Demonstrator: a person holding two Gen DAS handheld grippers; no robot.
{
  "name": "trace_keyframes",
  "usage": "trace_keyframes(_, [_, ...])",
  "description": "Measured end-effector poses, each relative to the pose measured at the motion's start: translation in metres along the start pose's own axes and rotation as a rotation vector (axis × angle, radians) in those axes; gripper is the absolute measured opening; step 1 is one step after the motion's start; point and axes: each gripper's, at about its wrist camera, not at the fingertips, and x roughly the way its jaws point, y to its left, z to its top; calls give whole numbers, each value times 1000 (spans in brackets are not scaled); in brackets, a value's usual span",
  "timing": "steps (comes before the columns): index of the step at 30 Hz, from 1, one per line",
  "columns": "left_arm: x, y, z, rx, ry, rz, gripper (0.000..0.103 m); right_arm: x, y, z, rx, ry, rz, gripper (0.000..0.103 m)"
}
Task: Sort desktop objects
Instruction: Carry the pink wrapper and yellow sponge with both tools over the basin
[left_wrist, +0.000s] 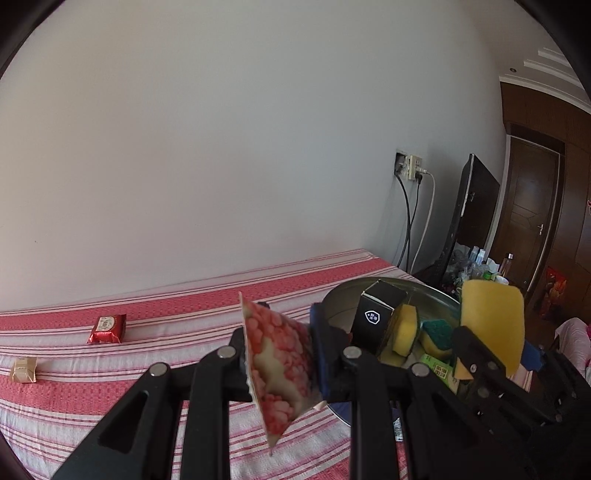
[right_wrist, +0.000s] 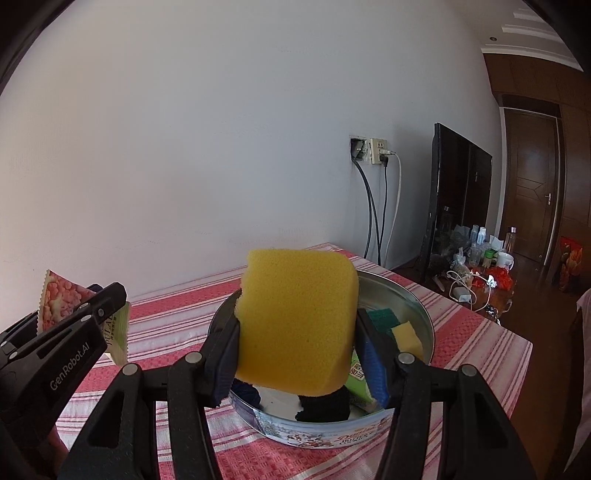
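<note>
My left gripper (left_wrist: 280, 354) is shut on a pink patterned snack packet (left_wrist: 277, 365), held above the striped cloth just left of the round metal tin (left_wrist: 340, 295). My right gripper (right_wrist: 295, 328) is shut on a large yellow sponge (right_wrist: 295, 317), held over the tin (right_wrist: 424, 321). The sponge (left_wrist: 493, 317) and right gripper (left_wrist: 495, 354) also show at the right of the left wrist view; the left gripper (right_wrist: 92, 306) and its packet (right_wrist: 61, 299) show at the left of the right wrist view. Inside the tin lie a black box (left_wrist: 376, 317), yellow-green sponges (left_wrist: 404, 328) and a green packet (left_wrist: 437, 369).
A red wrapped packet (left_wrist: 107, 328) and a small gold packet (left_wrist: 24, 369) lie on the red-striped tablecloth (left_wrist: 166, 325) at the left. A wall socket with cables (right_wrist: 373, 151), a dark TV screen (right_wrist: 458, 199) and a cluttered side table (right_wrist: 480, 273) stand to the right.
</note>
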Motion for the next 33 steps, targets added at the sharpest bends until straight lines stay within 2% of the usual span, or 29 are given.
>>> trace_keyframes(23, [31, -41, 9, 30, 17, -55, 21, 21, -37, 7, 57, 21, -81, 60])
trace_keyframes(33, [43, -50, 5, 36, 35, -53, 21, 29, -44, 7, 57, 33, -97, 60])
